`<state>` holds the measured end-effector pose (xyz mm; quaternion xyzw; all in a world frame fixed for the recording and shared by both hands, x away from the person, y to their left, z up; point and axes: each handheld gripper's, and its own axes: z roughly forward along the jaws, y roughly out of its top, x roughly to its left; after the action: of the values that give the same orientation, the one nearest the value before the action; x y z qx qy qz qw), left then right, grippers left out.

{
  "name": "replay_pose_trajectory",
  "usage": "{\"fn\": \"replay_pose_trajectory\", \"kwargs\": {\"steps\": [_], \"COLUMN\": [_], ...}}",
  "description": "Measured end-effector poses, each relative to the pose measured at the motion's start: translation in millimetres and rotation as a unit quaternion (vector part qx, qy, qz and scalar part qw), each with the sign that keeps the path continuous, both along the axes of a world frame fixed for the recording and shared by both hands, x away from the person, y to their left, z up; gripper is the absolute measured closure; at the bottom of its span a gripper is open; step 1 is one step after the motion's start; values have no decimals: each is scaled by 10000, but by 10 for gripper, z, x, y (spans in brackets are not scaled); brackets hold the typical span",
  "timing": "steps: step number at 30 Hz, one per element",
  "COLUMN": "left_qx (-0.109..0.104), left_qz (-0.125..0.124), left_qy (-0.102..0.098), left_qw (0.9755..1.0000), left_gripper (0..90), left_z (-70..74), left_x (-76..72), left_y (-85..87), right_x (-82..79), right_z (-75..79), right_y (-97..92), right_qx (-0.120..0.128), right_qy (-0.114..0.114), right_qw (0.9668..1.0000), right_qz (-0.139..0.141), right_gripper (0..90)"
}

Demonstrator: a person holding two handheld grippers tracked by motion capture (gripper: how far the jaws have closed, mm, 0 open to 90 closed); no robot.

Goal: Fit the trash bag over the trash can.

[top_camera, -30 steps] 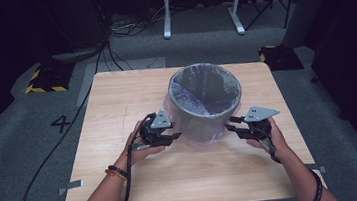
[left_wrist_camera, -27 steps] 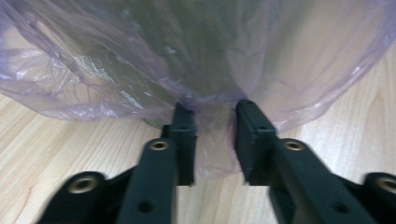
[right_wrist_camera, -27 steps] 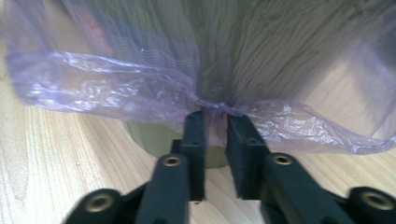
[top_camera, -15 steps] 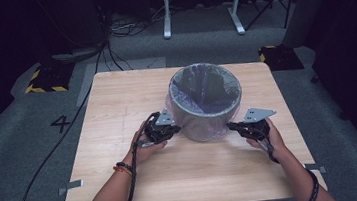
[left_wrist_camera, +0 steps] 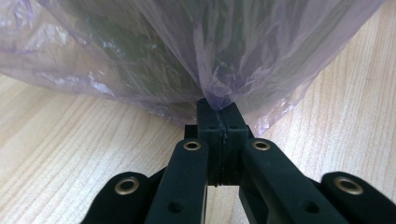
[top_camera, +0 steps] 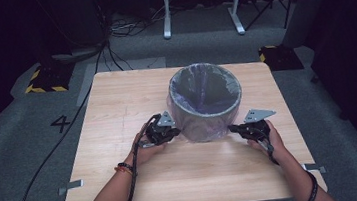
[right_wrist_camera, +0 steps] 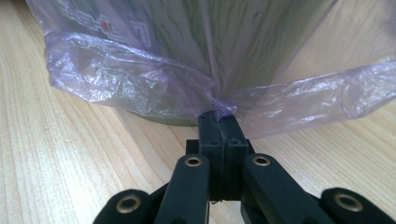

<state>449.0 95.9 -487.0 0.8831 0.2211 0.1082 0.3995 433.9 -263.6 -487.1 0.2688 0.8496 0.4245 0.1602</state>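
A round grey bin [top_camera: 208,120] stands on the wooden table [top_camera: 116,102], lined with a thin purple plastic bag [top_camera: 204,85] that hangs down its outer wall. My left gripper [top_camera: 172,131] sits low at the bin's left side. Its jaws are shut on a bunched fold of the bag [left_wrist_camera: 187,51], pinched at the left gripper's tips [left_wrist_camera: 222,109]. My right gripper [top_camera: 232,129] sits low at the bin's right side. In its own view the right gripper [right_wrist_camera: 219,116] is likewise shut on the bag's hem [right_wrist_camera: 140,79], just above the tabletop.
Bare wood lies in front of the bin toward the near edge [top_camera: 190,179]. A white stand [top_camera: 202,7] and cables [top_camera: 124,31] lie on the grey floor behind. Striped yellow-black bases [top_camera: 43,79] sit at the left, and small metal brackets [top_camera: 70,186] at the table's front corners.
Both hands have sunk slightly toward the tabletop beside the bin. The bin has stayed where it was.
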Motion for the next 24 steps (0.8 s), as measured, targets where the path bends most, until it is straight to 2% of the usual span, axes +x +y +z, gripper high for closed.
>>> {"fn": "replay_pose_trajectory", "kwargs": {"steps": [3,5,8,10,12,14,17,21,24], "left_qx": [70,58,-52,-170,-182,-186,-298,-365,-402], "left_qz": [47,87,227,210,249,282,306,352,363], "left_qy": [-21,-61,-116,-107,-158,-86,-161,-111,-51], "left_qw": [10000,9999,9997,9996,9994,9994,9990,9986,9985], "left_gripper": [821,737,571,467,388,294,249,172,168], "left_z": [-21,-6,50,91,129,163,200,217,206], "left_x": [-5,-22,-62,-97,-143,-179,-260,-347,-401], "left_y": [4,15,41,78,116,160,248,349,409], "right_x": [8,10,-6,-26,-50,-77,-111,-135,-141], "right_z": [-15,-13,7,24,40,56,83,121,133], "right_y": [-13,-24,-42,-58,-77,-101,-159,-240,-290], "right_qx": [14,64,143,173,157,148,211,261,290], "right_qy": [43,52,50,33,48,37,39,28,-34], "right_qw": [10000,10000,9999,9998,9998,9999,9998,9996,9991], "right_qz": [-19,-41,-22,4,61,47,18,-94,-315], "right_gripper": [900,893,840,784,731,681,599,475,346]}}
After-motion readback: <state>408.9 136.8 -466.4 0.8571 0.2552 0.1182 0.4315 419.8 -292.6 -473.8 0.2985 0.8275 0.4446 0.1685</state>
